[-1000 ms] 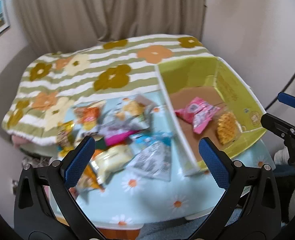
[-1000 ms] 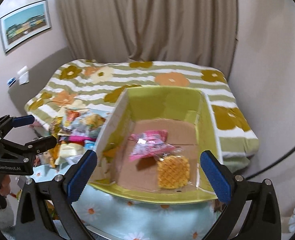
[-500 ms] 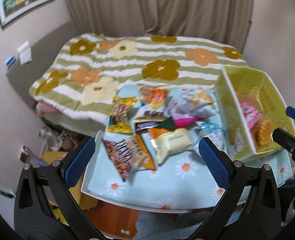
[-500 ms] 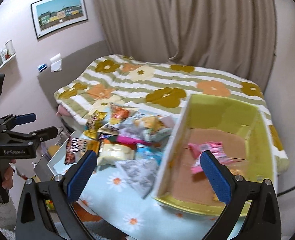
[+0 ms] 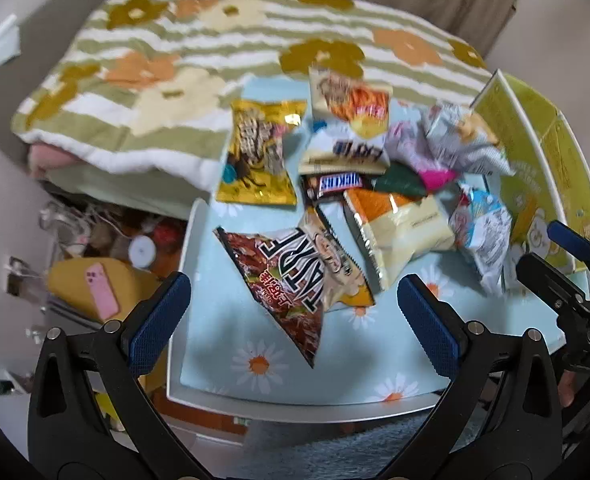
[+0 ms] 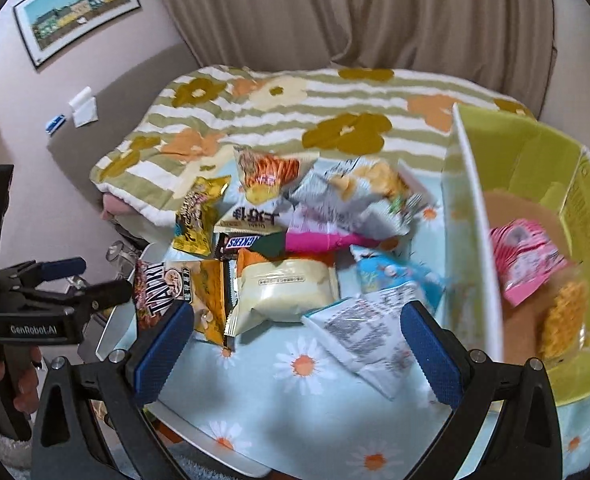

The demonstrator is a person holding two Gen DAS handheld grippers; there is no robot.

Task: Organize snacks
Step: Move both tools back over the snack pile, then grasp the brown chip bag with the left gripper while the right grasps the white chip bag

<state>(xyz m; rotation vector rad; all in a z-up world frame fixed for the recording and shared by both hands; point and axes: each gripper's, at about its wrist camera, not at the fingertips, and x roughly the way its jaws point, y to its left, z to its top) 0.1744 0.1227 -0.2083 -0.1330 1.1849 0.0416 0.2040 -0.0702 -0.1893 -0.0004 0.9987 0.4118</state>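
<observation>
Left wrist view showed the snack pile spread over the daisy-print tablecloth (image 5: 263,344), and nearest of all lay the red-and-white TARKT chip bag (image 5: 295,276), flat and pointing a corner toward the camera. Behind it sat the cream wrapped bun (image 5: 407,232), the Snickers bar (image 5: 337,184) and the yellow foil packet (image 5: 257,160), all overlapping or touching. The left gripper (image 5: 293,316) hovered above that chip bag, jaws wide apart and holding nothing. Over on the right wrist view, the right gripper (image 6: 295,344) hung likewise spread and empty, above a white printed packet (image 6: 369,330) beside the yellow-green cardboard box (image 6: 471,240). Inside the box a pink packet (image 6: 525,264) and a waffle (image 6: 563,320) already rested. Judged from this, sorting was barely begun and a pick was being lined up. Next call: drop lower, straddle one bag's edge, close gently; those slick wrappers could slide.
</observation>
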